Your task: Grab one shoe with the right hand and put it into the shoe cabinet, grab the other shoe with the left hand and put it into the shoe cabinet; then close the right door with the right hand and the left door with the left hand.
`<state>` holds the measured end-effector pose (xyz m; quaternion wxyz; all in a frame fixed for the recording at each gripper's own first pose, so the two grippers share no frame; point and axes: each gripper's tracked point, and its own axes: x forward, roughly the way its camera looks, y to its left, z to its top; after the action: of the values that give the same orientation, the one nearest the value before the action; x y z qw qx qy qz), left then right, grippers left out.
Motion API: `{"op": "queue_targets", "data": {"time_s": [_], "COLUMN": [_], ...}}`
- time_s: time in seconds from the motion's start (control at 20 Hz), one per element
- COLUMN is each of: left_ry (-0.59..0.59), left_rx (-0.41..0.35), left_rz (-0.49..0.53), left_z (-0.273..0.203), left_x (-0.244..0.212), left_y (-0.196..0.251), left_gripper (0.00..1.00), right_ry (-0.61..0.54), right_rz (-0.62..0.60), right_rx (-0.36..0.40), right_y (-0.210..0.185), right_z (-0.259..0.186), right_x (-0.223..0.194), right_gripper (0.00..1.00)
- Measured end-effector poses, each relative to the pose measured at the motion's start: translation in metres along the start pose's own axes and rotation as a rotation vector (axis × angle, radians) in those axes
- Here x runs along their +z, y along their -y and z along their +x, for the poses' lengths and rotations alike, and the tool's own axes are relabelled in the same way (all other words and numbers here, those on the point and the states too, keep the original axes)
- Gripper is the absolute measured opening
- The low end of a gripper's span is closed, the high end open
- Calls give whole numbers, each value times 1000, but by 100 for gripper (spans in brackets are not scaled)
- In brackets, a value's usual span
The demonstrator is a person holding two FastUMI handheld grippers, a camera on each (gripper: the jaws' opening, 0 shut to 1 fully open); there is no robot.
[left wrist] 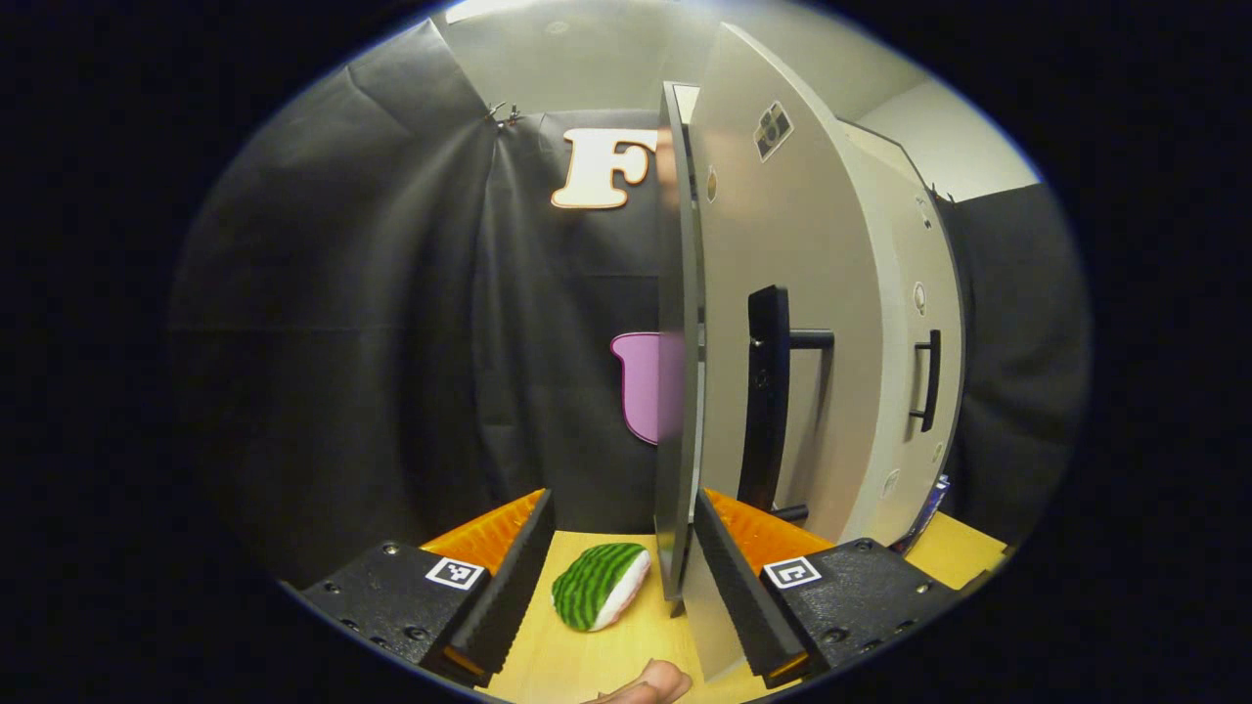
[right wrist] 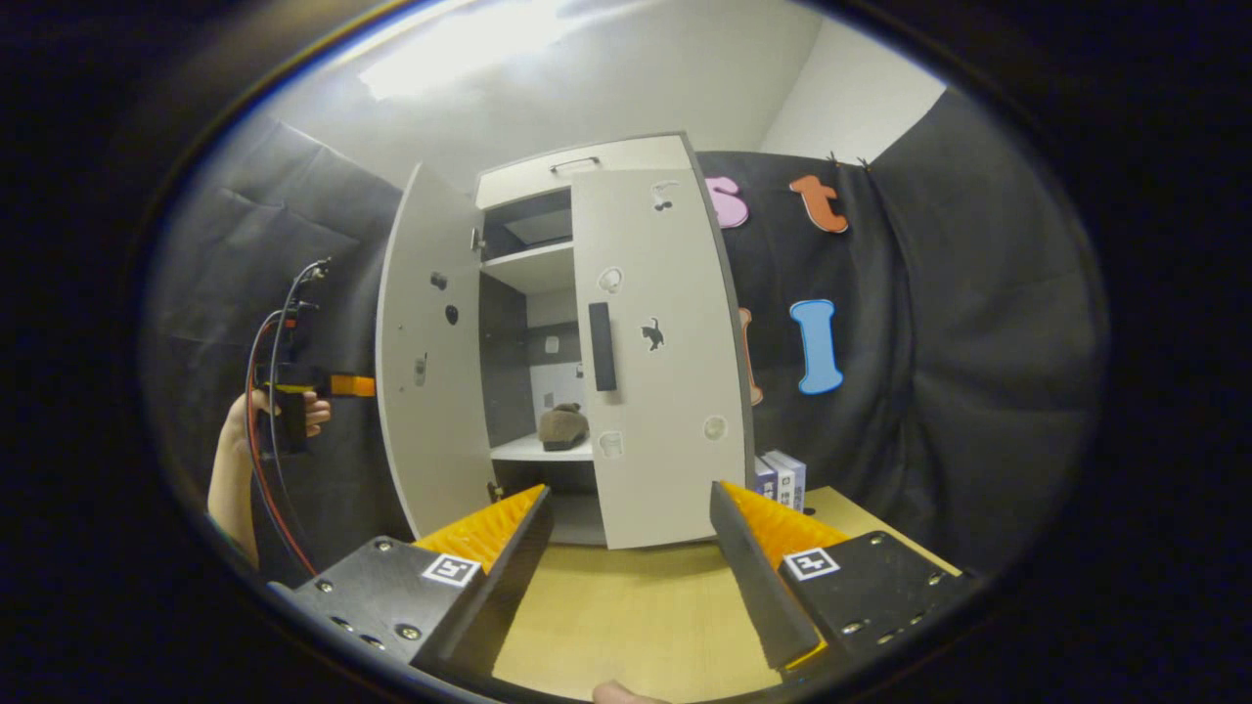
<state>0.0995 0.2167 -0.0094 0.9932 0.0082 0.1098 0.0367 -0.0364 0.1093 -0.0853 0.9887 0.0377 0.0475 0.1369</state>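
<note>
The pale shoe cabinet (right wrist: 577,161) stands on the wooden table (right wrist: 626,616). Its left door (right wrist: 425,372) swings wide open, while the right door (right wrist: 655,362) is nearly closed. A brown shoe (right wrist: 564,427) rests on the inner shelf, partly hidden by the right door. My right gripper (right wrist: 631,494) is open and holds nothing, a short way in front of the cabinet. My left gripper (left wrist: 621,508) is open too. The left door's edge (left wrist: 675,342) rises between its fingers, close to the right one. That door's black handle (left wrist: 768,391) lies just beyond. In the right gripper view, a hand holds the left gripper (right wrist: 293,386) outside the open door.
A green striped, watermelon-like item (left wrist: 599,585) lies on the table between the left gripper's fingers, left of the door edge. Small boxes (right wrist: 780,474) stand against the cabinet's right side. Black cloth walls surround the booth. Red and black cables (right wrist: 269,440) hang from the left gripper.
</note>
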Motion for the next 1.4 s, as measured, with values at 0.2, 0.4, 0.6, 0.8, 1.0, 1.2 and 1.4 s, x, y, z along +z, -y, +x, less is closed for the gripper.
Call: {"op": "queue_targets", "data": {"time_s": [0.2, 0.4, 0.6, 0.8, 1.0, 1.2, 1.4], "left_ry": [-9, -5, -16, -28, -14, -13, -62], "left_rx": [-22, 3, -41, -83, -60, -79, -150], "left_rz": [-14, -11, -29, -62, -55, -98, -127], "left_z": [0, -2, 2, 11, 27, 47, 51], "left_x": [-2, -1, -2, -3, 1, 2, -12], "left_y": [14, 22, 42, 67, 83, 109, 146], "left_gripper": [89, 87, 87, 90, 92, 91, 94], "right_ry": [2, 11, 28, 28, 23, 32, 38], "right_rz": [10, 44, 47, 57, 41, 31, 26], "right_rx": [-34, -63, -106, -108, -118, -127, -147], "right_y": [8, 18, 29, 29, 29, 29, 30], "right_z": [0, -2, -3, -4, -4, -5, -3], "right_x": [0, 1, 3, 1, -1, 0, 3], "right_gripper": [97, 96, 97, 96, 97, 97, 97]}}
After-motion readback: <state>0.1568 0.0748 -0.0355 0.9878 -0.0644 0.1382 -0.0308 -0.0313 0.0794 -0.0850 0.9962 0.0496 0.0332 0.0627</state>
